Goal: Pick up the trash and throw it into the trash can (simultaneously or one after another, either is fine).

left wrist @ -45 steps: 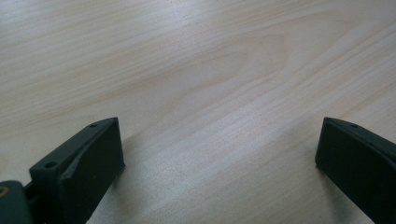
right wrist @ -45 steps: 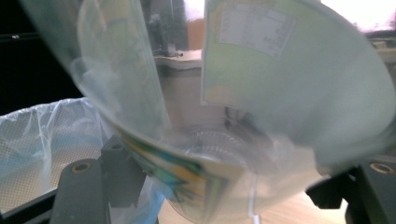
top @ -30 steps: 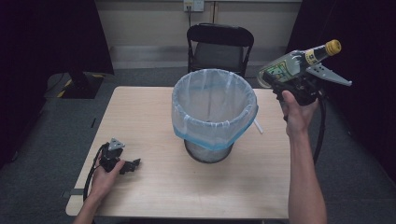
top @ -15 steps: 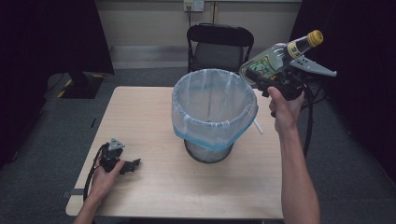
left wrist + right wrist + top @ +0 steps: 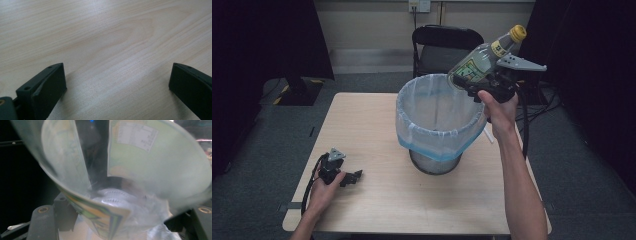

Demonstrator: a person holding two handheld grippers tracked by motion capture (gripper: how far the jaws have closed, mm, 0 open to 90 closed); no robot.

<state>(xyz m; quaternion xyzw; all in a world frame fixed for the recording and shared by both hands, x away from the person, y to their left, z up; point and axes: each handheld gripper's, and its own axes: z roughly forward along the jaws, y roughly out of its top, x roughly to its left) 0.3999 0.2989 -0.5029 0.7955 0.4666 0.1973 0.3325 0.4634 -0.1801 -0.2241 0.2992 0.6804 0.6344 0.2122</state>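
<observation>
With the right claw (image 5: 484, 82) clamped on the plastic bottle (image 5: 482, 57) at the upper right, just beyond the lined bin's (image 5: 439, 125) far rim, carry it over the opening before letting go, while the left claw (image 5: 354, 176) rests gaping on the table (image 5: 362, 115).

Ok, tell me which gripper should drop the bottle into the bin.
Right. The right gripper already clamps the plastic bottle above the rim of the lined bin. The left gripper rests open and empty on the table, away from the bin.
</observation>
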